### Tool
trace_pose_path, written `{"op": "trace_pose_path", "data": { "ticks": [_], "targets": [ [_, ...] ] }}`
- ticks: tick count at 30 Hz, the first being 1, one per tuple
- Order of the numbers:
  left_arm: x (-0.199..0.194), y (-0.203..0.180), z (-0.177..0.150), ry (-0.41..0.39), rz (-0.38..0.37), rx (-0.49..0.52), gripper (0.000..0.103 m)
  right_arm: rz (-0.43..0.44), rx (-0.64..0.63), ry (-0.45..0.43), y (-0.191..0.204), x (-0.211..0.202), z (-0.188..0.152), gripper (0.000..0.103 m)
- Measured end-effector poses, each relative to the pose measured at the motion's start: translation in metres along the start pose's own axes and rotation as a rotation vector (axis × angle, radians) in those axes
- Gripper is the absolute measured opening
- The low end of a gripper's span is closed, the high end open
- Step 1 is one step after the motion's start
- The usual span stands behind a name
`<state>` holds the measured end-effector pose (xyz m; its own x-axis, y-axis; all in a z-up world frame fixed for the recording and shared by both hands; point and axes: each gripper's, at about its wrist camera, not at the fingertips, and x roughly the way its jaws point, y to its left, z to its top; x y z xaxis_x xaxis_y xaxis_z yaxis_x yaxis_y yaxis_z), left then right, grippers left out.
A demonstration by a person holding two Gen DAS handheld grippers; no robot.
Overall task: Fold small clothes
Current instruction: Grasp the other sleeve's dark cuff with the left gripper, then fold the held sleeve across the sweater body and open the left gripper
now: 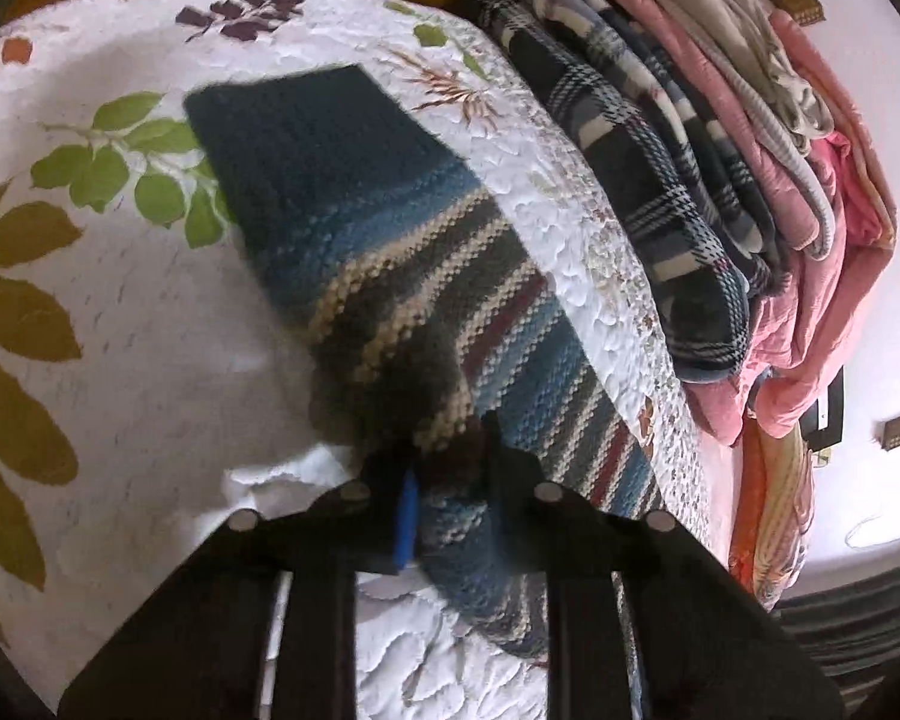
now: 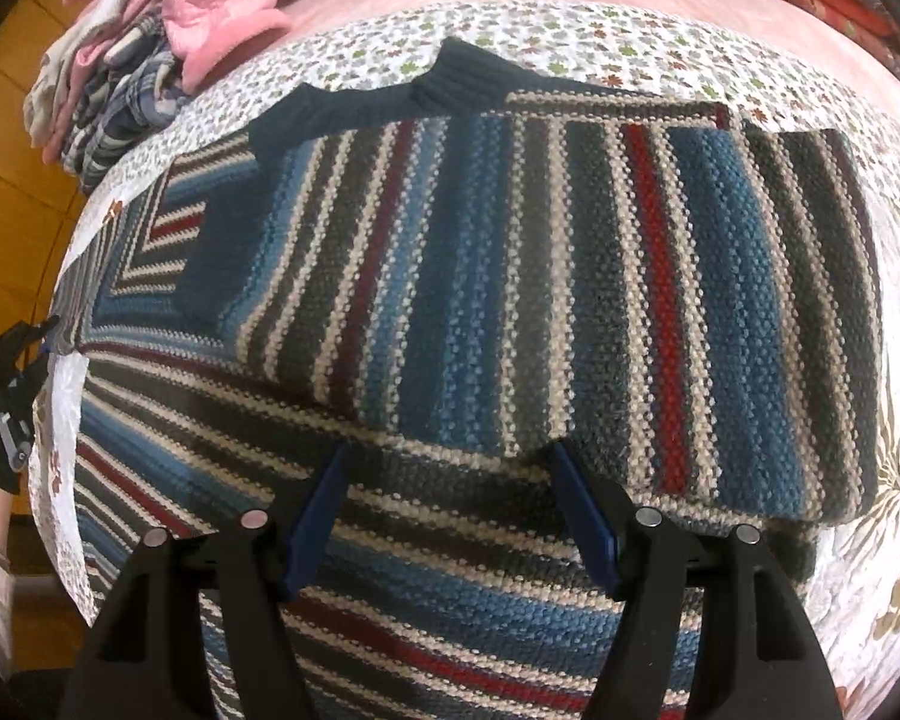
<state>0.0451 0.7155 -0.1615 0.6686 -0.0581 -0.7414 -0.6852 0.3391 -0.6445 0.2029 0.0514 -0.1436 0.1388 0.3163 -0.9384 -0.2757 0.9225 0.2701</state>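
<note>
A striped knitted sweater [image 2: 510, 276] in blue, grey, cream and red wool, with dark navy ribbed trim, lies spread on a bed covered by a white quilted bedspread [image 1: 120, 312] printed with green and olive leaves.

The left gripper [image 1: 450, 480] has its black fingers [image 1: 513, 468] closed together on a fold of the sweater, a sleeve-like strip that runs from between the fingers away across the bedspread to its navy ribbed end [image 1: 294, 120]. A blue pad shows on the inner face of one finger, pressed against the knit.

The right gripper [image 2: 450, 480] hangs over the body of the sweater with its fingers [image 2: 582, 510] spread well apart, blue pads facing each other and nothing held between them. Just ahead of the fingertips runs the edge of a folded-over layer, its stripes running away from the fingers, while the layer beneath has stripes running across.

To the right of the left fingers, beside the sweater, stands a pile of folded clothes [image 1: 720, 138]: navy and white plaid fabric, pink pieces, grey ones. At the left edge of the right wrist view the left gripper appears, held by a black-gloved hand [image 2: 3, 420].
</note>
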Motion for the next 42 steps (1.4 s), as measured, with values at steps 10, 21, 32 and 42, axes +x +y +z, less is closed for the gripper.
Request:
{"op": "trace_pose_path", "data": {
  "ticks": [10,21,32,42],
  "targets": [
    [-0.025,-0.055,-0.01,-0.033,-0.048,0.193,0.013,0.014,0.006,0.0,-0.001,-0.005,0.0,0.07],
    [-0.04,-0.142,-0.064,0.021,-0.191,0.393,0.013,0.018,0.029,-0.046,-0.007,-0.026,0.005,0.07],
    [-0.034,-0.218,-0.14,0.124,-0.325,0.521,0.013,0.018,0.071,-0.054,-0.026,-0.03,0.005,0.07],
    [0.002,-0.267,-0.216,0.217,-0.356,0.591,0.013,0.026,0.097,-0.068,-0.041,-0.034,0.009,0.07]
  ]
}}
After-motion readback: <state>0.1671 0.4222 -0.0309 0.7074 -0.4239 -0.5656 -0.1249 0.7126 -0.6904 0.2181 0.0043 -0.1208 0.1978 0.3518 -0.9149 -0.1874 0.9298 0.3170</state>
